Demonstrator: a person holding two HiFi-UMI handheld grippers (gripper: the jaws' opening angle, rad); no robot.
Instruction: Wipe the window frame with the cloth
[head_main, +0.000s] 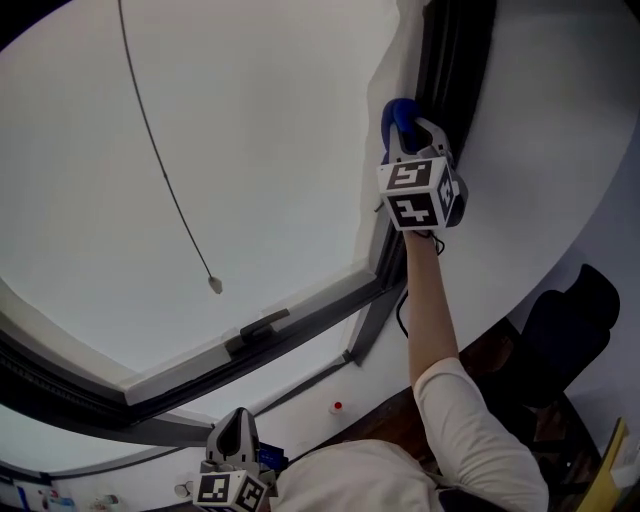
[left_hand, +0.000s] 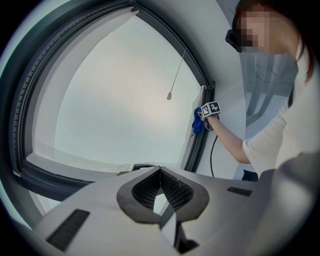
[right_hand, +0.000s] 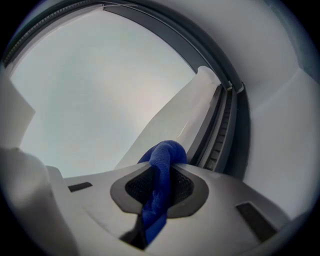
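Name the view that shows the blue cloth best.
The right gripper view: the blue cloth sits large, pinched in the right gripper. The head view shows only a blue tip against the window frame; the left gripper view shows a distant blue speck.

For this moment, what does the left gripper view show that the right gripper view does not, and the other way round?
Only the left gripper view: the person's arm reaching up to the window, the pull cord hanging in front of the glass, and the left tongs, shut on nothing. Only the right gripper view: the right tongs seen close, shut on the blue cloth, whose bunched end sits by the side of the frame. Both: the cloth, the pale glass and the dark window frame.
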